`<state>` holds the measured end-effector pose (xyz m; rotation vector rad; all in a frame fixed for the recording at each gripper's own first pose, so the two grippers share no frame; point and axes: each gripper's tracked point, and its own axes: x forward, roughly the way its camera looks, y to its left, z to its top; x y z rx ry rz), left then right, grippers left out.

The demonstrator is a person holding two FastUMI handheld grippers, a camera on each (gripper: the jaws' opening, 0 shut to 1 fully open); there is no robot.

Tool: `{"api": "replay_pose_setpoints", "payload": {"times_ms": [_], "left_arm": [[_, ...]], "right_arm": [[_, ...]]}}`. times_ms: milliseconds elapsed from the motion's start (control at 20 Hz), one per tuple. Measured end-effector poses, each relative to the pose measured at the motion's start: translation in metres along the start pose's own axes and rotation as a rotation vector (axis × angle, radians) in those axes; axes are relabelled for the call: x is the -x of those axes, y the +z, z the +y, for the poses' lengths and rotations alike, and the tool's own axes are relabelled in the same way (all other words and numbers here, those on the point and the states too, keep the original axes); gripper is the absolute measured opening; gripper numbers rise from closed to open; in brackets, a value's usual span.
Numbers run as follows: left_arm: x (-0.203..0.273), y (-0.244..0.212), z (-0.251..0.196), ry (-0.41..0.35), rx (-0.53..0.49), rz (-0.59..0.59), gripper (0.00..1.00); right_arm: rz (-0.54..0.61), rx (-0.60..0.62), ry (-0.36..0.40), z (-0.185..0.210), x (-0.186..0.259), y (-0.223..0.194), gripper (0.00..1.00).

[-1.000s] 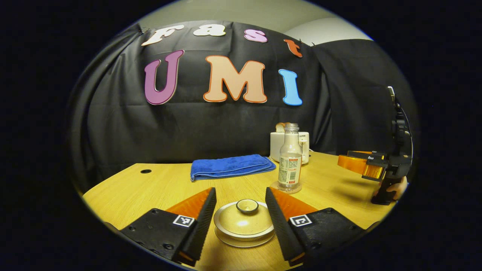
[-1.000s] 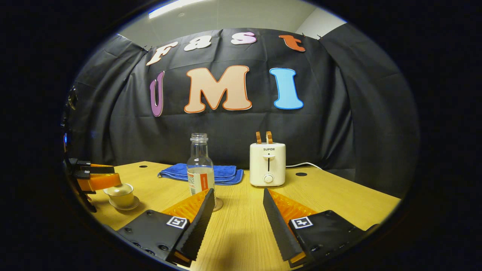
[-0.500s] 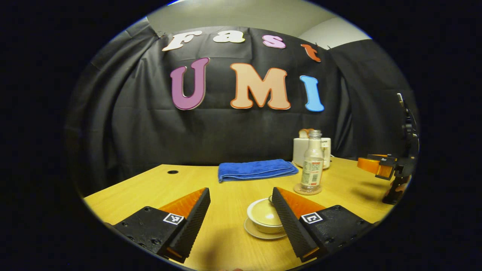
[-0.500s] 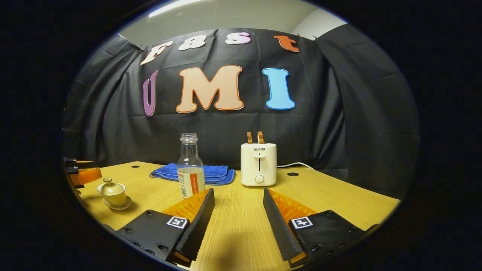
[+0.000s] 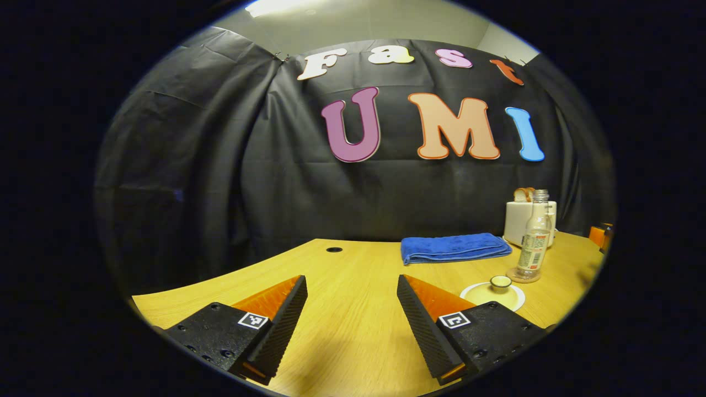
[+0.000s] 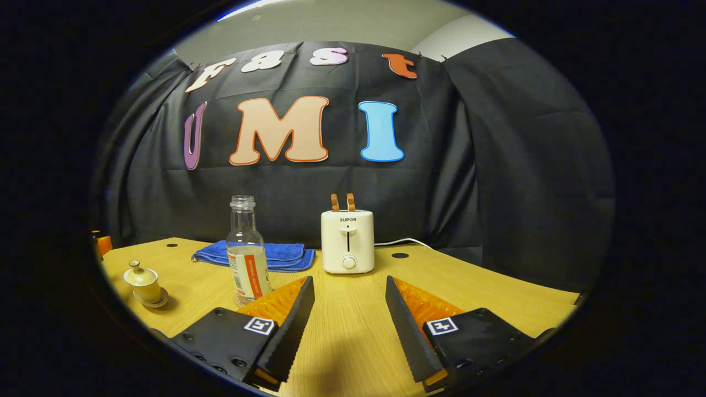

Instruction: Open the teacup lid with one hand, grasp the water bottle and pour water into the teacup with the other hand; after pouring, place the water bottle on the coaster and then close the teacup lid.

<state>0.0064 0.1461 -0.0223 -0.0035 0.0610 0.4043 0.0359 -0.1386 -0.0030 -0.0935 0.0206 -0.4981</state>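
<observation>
Left gripper [image 5: 352, 314]: jaws open, nothing between them, held low over the wooden counter [image 5: 342, 286]. In the left gripper view the teacup [image 5: 496, 293] sits at about 3 o'clock from the jaws, just past the right finger, with its lid [image 5: 500, 282] seated on top. The water bottle [image 5: 534, 238] stands upright at 2 o'clock, beyond the teacup, on a round coaster [image 5: 523, 275]. A folded blue towel [image 5: 453, 247] lies at 1 o'clock, farther back, and a white toaster [image 5: 521, 220] stands behind the bottle.

Right gripper [image 6: 348, 317]: jaws open, gripping nothing, low over the counter. In the right gripper view the water bottle [image 6: 246, 251] stands at 11 o'clock, just beyond the left finger, uncapped and partly filled with clear liquid. The teacup [image 6: 144, 285] rests on its saucer [image 6: 154, 301] at 9 o'clock, well apart from the bottle, lid [image 6: 138, 273] in place. The toaster [image 6: 347, 240] stands at 12 o'clock near the back wall, with two slices in its slots. The blue towel [image 6: 278, 256] lies behind the bottle, to the left of the toaster.
</observation>
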Motion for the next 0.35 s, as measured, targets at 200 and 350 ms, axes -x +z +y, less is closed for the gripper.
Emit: {"api": "replay_pose_setpoints", "payload": {"times_ms": [200,350], "left_arm": [[0.0011,0.0006,0.004,0.029,0.0,0.0,0.95],[0.001,0.0003,0.0032,0.021,0.001,0.003,0.96]], "right_arm": [[0.001,0.001,-0.006,-0.0013,-0.0004,0.0011,0.81],[0.001,0.001,-0.006,-0.002,0.0,0.0014,0.84]]}}
